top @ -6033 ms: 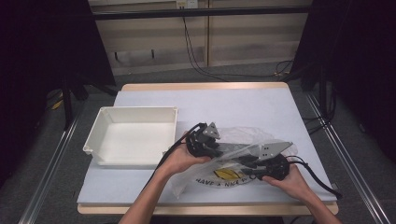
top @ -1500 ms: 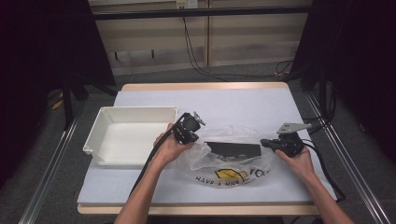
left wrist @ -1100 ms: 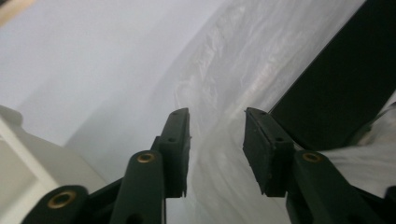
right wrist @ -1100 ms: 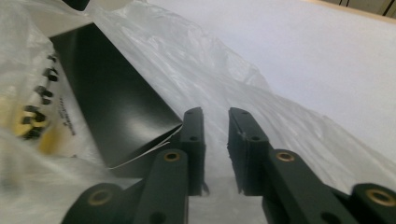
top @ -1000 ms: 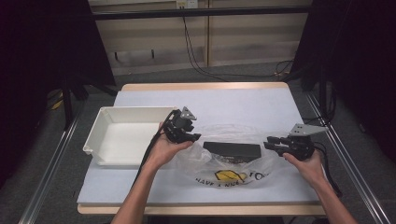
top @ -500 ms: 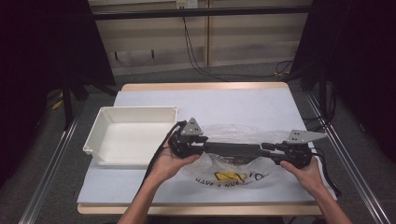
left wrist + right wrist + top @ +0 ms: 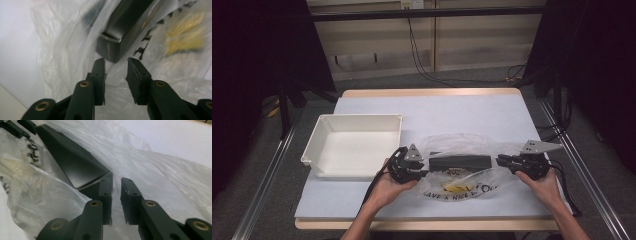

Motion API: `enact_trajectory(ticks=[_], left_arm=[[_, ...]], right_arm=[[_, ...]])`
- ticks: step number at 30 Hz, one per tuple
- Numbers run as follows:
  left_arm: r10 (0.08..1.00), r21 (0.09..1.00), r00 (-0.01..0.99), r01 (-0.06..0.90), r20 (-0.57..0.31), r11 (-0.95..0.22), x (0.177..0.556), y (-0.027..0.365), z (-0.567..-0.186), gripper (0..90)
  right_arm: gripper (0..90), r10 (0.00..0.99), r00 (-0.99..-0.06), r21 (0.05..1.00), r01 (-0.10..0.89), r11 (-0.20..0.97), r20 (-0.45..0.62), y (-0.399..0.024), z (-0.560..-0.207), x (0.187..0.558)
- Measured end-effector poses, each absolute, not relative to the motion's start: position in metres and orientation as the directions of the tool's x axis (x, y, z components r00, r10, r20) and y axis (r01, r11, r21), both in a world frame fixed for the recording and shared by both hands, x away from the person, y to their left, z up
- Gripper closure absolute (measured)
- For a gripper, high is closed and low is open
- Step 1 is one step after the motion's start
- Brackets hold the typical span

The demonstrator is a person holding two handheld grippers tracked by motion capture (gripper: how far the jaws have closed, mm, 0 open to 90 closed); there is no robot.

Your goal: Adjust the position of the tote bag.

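Note:
A clear plastic bag [image 7: 462, 185] with yellow and black print lies on the table's front half, and a long black box [image 7: 460, 161] sits inside it. My left gripper [image 7: 421, 172] is at the bag's left end. Its jaws stand apart over loose film, just short of the box's corner [image 7: 112, 47]. My right gripper [image 7: 501, 160] is at the bag's right end. Its jaws are nearly together with bag film [image 7: 155, 170] pinched between them, beside the box's other end [image 7: 75, 162].
A white empty tray [image 7: 354, 145] stands left of the bag, close to my left hand. Cables trail from both grippers toward the front edge. Bare table stretches behind the bag.
The hands, spread wide a second ago with the bag stretched between them, have come down and closer in. Both grippers now sit at the box's two ends.

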State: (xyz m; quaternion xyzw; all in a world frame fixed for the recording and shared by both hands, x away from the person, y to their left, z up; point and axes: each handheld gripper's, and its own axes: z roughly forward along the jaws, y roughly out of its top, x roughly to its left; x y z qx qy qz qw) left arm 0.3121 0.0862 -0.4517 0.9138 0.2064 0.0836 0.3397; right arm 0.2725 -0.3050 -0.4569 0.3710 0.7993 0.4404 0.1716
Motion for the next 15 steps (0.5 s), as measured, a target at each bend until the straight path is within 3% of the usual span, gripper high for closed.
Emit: enact_trajectory(ticks=[4,9,10,15], left_arm=[[0.442,0.649,0.897,0.324,0.021,-0.688,0.315,0.085,-0.458,63.7],[0.42,0.629,0.907,0.304,0.04,-0.716,0.31,0.08,-0.463,66.5],[0.414,0.613,0.909,0.304,0.042,-0.729,0.31,0.079,-0.466,74.7],[0.402,0.59,0.914,0.3,0.047,-0.75,0.315,0.085,-0.467,90.0]], right_arm=[[75.2,0.748,-0.663,0.811,0.462,0.36,0.046,-0.309,-0.464,0.276],[78.2,0.748,-0.662,0.79,0.486,0.375,0.052,-0.31,-0.473,0.278],[81.9,0.743,-0.668,0.773,0.493,0.4,0.04,-0.309,-0.477,0.279],[90.0,0.746,-0.665,0.749,0.508,0.426,0.027,-0.31,-0.482,0.28]])
